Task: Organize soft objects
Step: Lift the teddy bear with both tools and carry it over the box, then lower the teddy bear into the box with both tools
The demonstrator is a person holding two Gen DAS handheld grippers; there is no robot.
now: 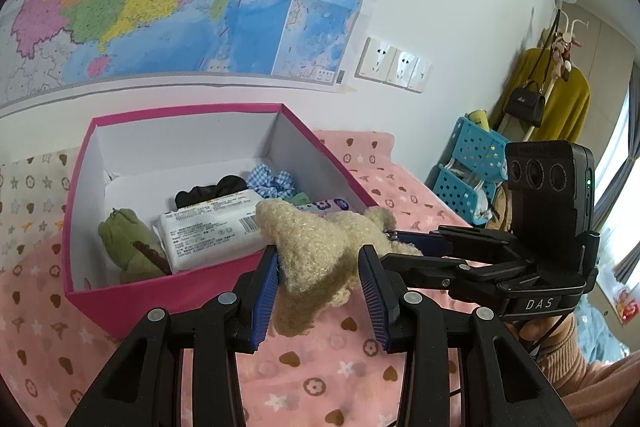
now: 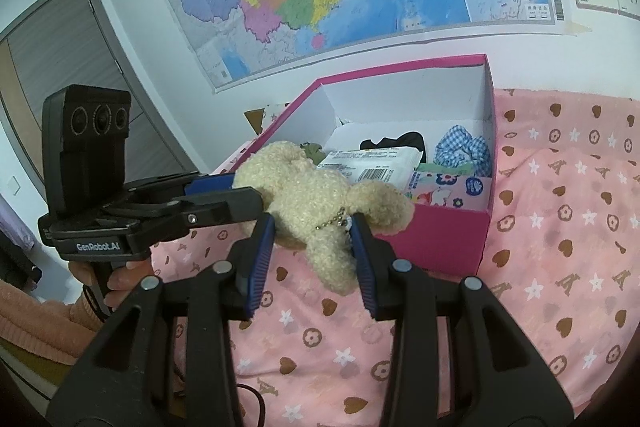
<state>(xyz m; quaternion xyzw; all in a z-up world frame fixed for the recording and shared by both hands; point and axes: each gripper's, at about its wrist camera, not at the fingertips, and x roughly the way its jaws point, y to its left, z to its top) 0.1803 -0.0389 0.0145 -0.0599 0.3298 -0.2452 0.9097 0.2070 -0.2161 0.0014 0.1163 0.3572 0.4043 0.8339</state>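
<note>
The landmark here is the pink box (image 1: 120, 301), which stands open on a pink patterned blanket (image 1: 320, 379) with its white inside showing. Just in front of its near wall, and lifted clear of the blanket, hangs a cream plush toy (image 1: 320, 247) held between both tools. The left gripper (image 1: 318, 291) has its blue pads on either side of one dangling limb; the left pad presses the fleece, though from this angle it is hard to say the right pad bears on it as firmly. The right gripper (image 2: 314, 259) is closed on another limb of the same toy, next to a small bead chain (image 2: 332, 221) that hangs from it. Inside the box lie a white packet of wipes (image 1: 212, 231), a green plush (image 1: 128, 247) by the left wall, a black scrunchie (image 1: 208, 191), a blue checked scrunchie (image 1: 272, 183) toward the back, and a printed pouch (image 2: 448, 189) by the right wall. The toy looks light, woolly and thoroughly squashy (no stiff part shows anywhere), so it should sag and fold wherever it is not supported; a limb pinched thin may slip out of the pads. A hold on the thicker body, away from the chain, would likely be surer before it goes over the near wall into the box.
</note>
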